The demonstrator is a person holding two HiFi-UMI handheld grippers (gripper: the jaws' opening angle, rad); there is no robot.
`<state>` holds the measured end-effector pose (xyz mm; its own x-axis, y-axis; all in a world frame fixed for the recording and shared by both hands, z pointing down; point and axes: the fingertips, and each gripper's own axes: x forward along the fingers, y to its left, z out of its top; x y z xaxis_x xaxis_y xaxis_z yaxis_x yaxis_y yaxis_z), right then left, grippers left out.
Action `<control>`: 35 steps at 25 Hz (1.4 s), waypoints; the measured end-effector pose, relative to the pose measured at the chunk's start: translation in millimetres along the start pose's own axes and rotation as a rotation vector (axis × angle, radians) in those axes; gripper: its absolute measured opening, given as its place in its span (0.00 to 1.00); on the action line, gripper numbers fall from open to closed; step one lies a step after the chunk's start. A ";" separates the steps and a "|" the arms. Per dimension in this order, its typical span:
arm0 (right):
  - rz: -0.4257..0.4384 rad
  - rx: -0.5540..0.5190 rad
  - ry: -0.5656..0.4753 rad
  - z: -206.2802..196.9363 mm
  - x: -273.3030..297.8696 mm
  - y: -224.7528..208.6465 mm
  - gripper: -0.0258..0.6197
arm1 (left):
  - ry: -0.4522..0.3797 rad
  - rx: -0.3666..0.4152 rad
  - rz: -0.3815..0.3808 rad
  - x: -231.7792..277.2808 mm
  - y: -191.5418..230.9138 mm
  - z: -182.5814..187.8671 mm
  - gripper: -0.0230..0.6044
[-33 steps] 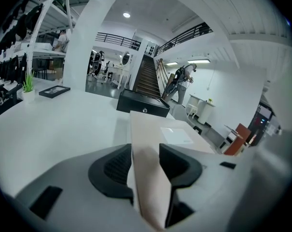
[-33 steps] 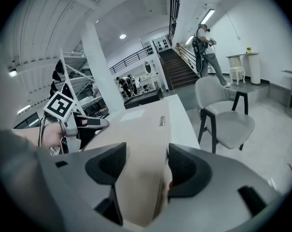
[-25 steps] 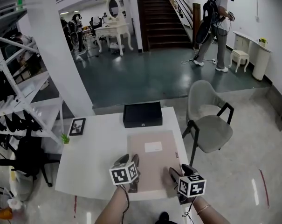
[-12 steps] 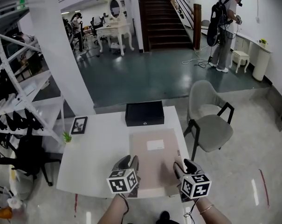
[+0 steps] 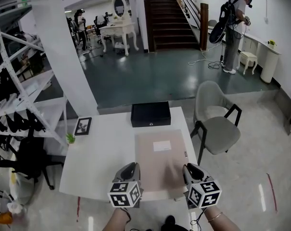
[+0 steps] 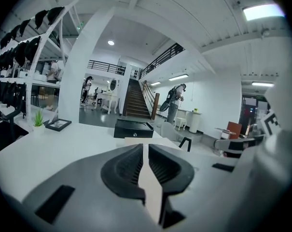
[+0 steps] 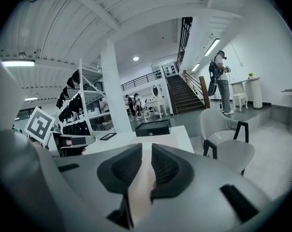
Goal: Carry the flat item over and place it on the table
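Observation:
A flat beige board with a white label lies on the white table, reaching its near edge. My left gripper is at the board's near left corner. In the left gripper view its jaws are closing, with the thin beige edge squeezed between the ribbed pads. My right gripper is at the near right corner. Its jaws are closing too, and the board fills the gap between the pads.
A black case stands at the table's far edge. A framed picture and a small plant are at the left. A grey chair stands right of the table and white shelving left. A person stands far back.
Both grippers' jaws have come together on the board's near edge, the left at the left corner, the right at the right corner. The board has stayed flat on the table.

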<state>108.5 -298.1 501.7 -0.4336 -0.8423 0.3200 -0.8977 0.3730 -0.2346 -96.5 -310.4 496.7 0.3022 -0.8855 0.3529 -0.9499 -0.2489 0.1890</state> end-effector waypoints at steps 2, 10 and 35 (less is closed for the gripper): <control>0.000 0.003 -0.007 0.8 -3.3 3.4 0.11 | -0.002 -0.009 -0.002 -5.9 1.2 -2.0 0.09; -0.016 -0.018 -0.010 0.1 -14.2 7.8 0.04 | -0.021 -0.008 -0.013 -24.0 0.2 -3.1 0.08; 0.017 -0.051 -0.003 -7.3 -29.6 8.9 0.04 | -0.032 -0.016 0.000 -42.7 -8.5 -8.7 0.08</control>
<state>112.8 -267.0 496.9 -0.4485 -0.8371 0.3133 -0.8931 0.4062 -0.1932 -100.7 -267.0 488.0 0.2996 -0.8976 0.3234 -0.9483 -0.2430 0.2039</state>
